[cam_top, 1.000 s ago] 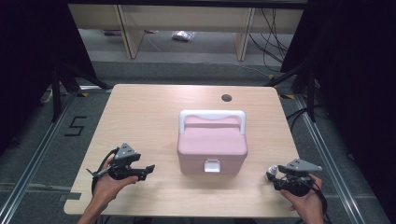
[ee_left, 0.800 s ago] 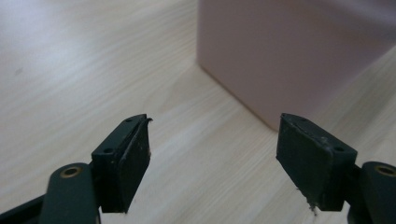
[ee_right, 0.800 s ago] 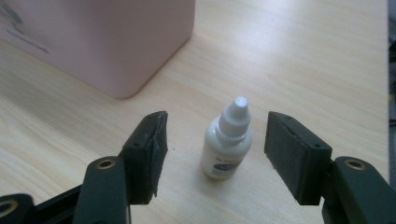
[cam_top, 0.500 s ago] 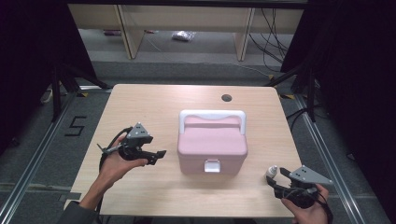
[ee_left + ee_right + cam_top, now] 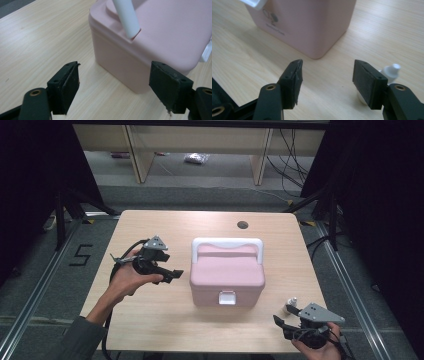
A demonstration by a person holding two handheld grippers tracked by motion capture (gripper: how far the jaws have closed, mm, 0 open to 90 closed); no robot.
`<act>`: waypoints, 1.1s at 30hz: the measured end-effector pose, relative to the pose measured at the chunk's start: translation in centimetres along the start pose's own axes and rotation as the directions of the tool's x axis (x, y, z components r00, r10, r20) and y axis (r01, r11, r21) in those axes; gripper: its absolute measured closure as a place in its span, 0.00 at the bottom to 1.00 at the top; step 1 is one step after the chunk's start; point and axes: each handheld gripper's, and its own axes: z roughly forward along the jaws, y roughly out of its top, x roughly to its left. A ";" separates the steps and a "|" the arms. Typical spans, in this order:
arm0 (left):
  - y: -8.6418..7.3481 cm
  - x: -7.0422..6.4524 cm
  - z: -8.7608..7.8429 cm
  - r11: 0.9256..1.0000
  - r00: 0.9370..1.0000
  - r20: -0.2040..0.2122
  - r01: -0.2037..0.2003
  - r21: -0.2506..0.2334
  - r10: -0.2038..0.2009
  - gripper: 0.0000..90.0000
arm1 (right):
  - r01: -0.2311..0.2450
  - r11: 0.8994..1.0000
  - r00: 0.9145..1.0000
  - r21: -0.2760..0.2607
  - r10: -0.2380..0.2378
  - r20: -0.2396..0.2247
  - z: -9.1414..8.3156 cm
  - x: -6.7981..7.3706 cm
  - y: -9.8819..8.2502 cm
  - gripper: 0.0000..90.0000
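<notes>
1. The pink box (image 5: pixel 227 279) sits closed near the middle of the tabletop (image 5: pixel 150 320), its white handle (image 5: pixel 227 242) folded flat toward the far side and its white latch (image 5: pixel 226 298) facing you.
2. Your left tool (image 5: pixel 172 274) hangs just beside the box's left wall, jaws wide apart and holding nothing. In the left gripper view the box corner lies ahead between the jaws. Close from there and you could pinch the smooth rounded corner, which would likely slip out or push the box sideways.
3. Your right tool (image 5: pixel 278 322) is low at the near right, well apart from the box, jaws open and empty.
4. A small white bottle (image 5: pixel 390 70) lies just beside the right tool, partly behind its jaw in the right gripper view. Swing that tool toward the latch and you could knock the bottle rolling off the near edge.
5. Lift the latch with 1 tool alone and the light box may tip or slide.
6. The tabletop is pale wood grain with a round cable hole (image 5: pixel 242 225) at the far side. Around it are grey floor, metal rails, a "5" marked on the floor (image 5: pixel 82 255), pale shelving and loose cables.
</notes>
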 end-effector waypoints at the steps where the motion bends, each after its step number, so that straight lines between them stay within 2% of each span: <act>1: 0.7 -0.1 0.0 1.000 1.000 0.016 -0.005 -0.001 0.005 0.25 | -0.016 1.000 1.000 0.012 0.016 -0.014 0.2 0.5 0.0 0.47; 2: 1.0 -0.1 0.0 1.000 1.000 0.028 -0.012 0.010 0.012 0.25 | -0.015 1.000 1.000 0.013 0.015 -0.017 0.4 0.6 -0.1 0.47; 3: 1.4 -0.1 -0.1 1.000 0.999 0.029 -0.022 0.020 0.021 0.25 | 0.019 1.000 1.000 0.011 -0.019 -0.021 0.5 0.5 0.0 0.47; 4: 1.8 -0.1 -0.1 0.999 0.999 0.022 -0.036 0.034 0.035 0.25 | 0.020 1.000 1.000 0.014 -0.020 -0.021 0.6 0.5 -0.1 0.47; 6: 2.6 -0.1 -0.1 0.997 0.998 0.022 -0.061 0.056 0.060 0.23 | -0.017 0.999 0.999 0.033 0.018 -0.032 0.8 0.7 -0.3 0.47; 7: 2.6 -0.1 -0.1 0.997 0.998 0.022 -0.061 0.056 0.060 0.22 | -0.008 0.999 0.999 0.034 0.009 -0.032 0.9 0.6 -0.4 0.47; 8: 3.3 -0.3 -0.1 0.994 0.996 0.038 -0.078 0.076 0.076 0.22 | -0.006 0.999 0.999 0.040 0.007 -0.038 1.0 0.5 -0.4 0.47; 10: 4.1 -0.3 0.0 0.990 0.994 0.045 -0.108 0.093 0.104 0.22 | 0.001 0.999 0.999 0.046 0.001 -0.040 1.1 0.5 -0.5 0.46; 13: 4.9 -0.5 0.1 0.987 0.992 0.045 -0.125 0.103 0.121 0.22 | 0.002 0.999 0.999 0.049 0.000 -0.046 1.3 0.6 -0.6 0.46; 15: 5.7 -0.6 0.2 0.983 0.988 0.042 -0.150 0.108 0.146 0.22 | -0.014 0.998 0.998 0.061 0.017 -0.052 1.4 0.9 -0.7 0.46; 16: 6.5 -0.6 0.3 0.978 0.984 0.065 -0.171 0.121 0.164 0.22 | 0.010 0.998 0.998 0.065 -0.006 -0.060 1.6 0.7 -0.8 0.46; 19: 7.2 -0.7 0.5 0.975 0.982 0.073 -0.181 0.126 0.173 0.23 | 0.027 0.998 0.998 0.061 -0.024 -0.057 1.7 0.5 -0.9 0.46; 20: 8.0 -0.8 0.8 0.971 0.979 0.078 -0.198 0.132 0.189 0.23 | -0.012 0.997 0.998 0.075 0.017 -0.061 1.7 0.7 -1.0 0.46; 21: 8.3 -0.8 0.9 0.968 0.977 0.077 -0.209 0.137 0.200 0.23 | -0.003 0.997 0.998 0.071 0.008 -0.065 1.7 0.6 -1.0 0.46; 22: 8.7 -0.8 1.1 0.969 0.977 0.078 -0.209 0.135 0.200 0.24 | -0.004 0.998 0.997 0.069 0.009 -0.073 1.8 0.5 -1.0 0.46; 23: 8.7 -0.8 1.1 0.969 0.977 0.078 -0.209 0.135 0.200 0.24 | 0.013 0.998 0.997 0.064 -0.008 -0.071 1.8 0.4 -1.0 0.46; 24: 9.4 -0.7 1.4 0.961 0.973 0.072 -0.228 0.157 0.219 0.24 | 0.013 0.998 0.997 0.066 -0.009 -0.073 1.9 0.4 -1.0 0.46; 25: 9.4 -0.7 1.4 0.961 0.973 0.072 -0.228 0.157 0.219 0.24 | -0.013 0.997 0.997 0.077 0.019 -0.076 1.8 0.6 -1.1 0.46; 27: 10.0 -0.7 1.7 0.960 0.974 0.062 -0.226 0.165 0.219 0.24 | 0.000 0.997 0.997 0.071 0.005 -0.078 1.8 0.4 -1.1 0.46; 29: 10.9 -0.5 2.0 0.949 0.969 0.069 -0.248 0.195 0.239 0.25 | 0.009 0.998 0.996 0.061 -0.003 -0.087 1.8 0.3 -1.1 0.45; 30: 10.9 -0.5 2.0 0.949 0.969 0.069 -0.248 0.195 0.239 0.25 | 0.009 0.998 0.996 0.061 -0.003 -0.087 1.8 0.3 -1.1 0.45; 31: 11.5 -0.5 2.3 0.944 0.966 0.077 -0.257 0.206 0.246 0.25 | 0.032 0.998 0.996 0.059 -0.026 -0.089 1.8 0.2 -1.1 0.45; 32: 11.7 -0.5 2.4 0.941 0.964 0.077 -0.265 0.212 0.255 0.25 | 0.024 0.998 0.996 0.063 -0.019 -0.090 1.8 0.2 -1.2 0.46; 33: 11.7 -0.5 2.4 0.941 0.964 0.077 -0.265 0.212 0.255 0.26 | 0.024 0.998 0.996 0.063 -0.019 -0.090 1.8 0.2 -1.2 0.46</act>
